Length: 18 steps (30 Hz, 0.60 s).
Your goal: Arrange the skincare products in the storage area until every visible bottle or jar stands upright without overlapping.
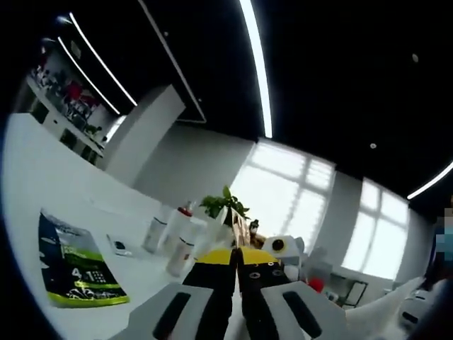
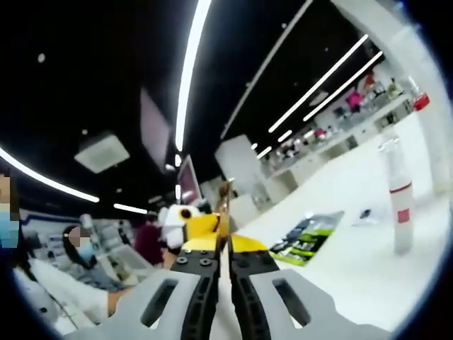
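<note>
A white worktop point(image 1: 42, 184) is seen from the left gripper view, tilted sharply, under a dark ceiling with strip lights. To the left of the left gripper point(image 1: 236, 273) a black and green printed pouch point(image 1: 74, 265) lies flat. Just ahead of the gripper and slightly to its left, a cluster of white bottles point(image 1: 173, 237) stands upright, packed close together; one carries a red cap, and a slim one nearest the gripper has a red band. A green plant point(image 1: 225, 204) rises beyond them. The left gripper is clenched, its yellow-tipped jaws pressed together with nothing between them.

In the right gripper view, the right gripper point(image 2: 224, 265) is likewise closed on nothing. To its right the same pouch point(image 2: 306, 241) lies on the worktop, and further right a tall clear bottle point(image 2: 400, 195) with a red label stands upright, well apart from the gripper.

The risk is judged to lie in the closeness of the clustered bottles: if a clenched gripper were pushed in among them, a neighbour could be knocked over, as tall, narrow bottles tip easily. Both views are tilted towards the ceiling, so aim could be poor. How many bottles stand in the cluster cannot be told.
</note>
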Available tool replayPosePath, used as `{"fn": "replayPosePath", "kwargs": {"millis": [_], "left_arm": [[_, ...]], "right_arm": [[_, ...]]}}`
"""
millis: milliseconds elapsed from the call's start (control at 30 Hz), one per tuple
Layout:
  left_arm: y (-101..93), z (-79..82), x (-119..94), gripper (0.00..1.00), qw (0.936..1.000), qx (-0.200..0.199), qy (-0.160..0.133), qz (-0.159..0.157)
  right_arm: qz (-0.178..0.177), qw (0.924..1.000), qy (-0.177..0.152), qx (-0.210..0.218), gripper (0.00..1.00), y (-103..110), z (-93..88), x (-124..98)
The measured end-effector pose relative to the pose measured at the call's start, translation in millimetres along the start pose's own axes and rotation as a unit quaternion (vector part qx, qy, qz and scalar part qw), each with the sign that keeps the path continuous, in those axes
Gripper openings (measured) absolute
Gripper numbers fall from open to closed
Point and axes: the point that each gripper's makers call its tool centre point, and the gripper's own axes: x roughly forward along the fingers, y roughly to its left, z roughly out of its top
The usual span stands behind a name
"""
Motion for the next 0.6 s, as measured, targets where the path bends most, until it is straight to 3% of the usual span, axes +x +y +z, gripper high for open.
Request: {"fn": "replayPosePath", "kwargs": {"millis": [267, 367, 467, 600], "left_arm": [[3.8, 1.4, 1, 0.02, 1.0, 0.003, -0.005, 0.006], [3.0, -1.8, 1, 0.04, 1.0, 0.001, -0.003, 0.004], [4.2, -5.2, 1, 0.05, 1.0, 0.004, 0.001, 0.0], [1.6, -10.6, 3, 0.05, 0.9999, 0.004, 0.01, -0.007]], "right_arm": [[0.0, 0.9999, 0.0, 0.01, 0.0, -1, 0.5, 0], [0.005, 0.9994, 0.011, 0.031, 0.0, 1, -2.0, -1], [0.03, 0.9962, 0.018, 0.08, 0.0, 9, -4.4, -3], [0.029, 0.9955, 0.002, 0.09, 0.0, 6, 2.1, -5]]}}
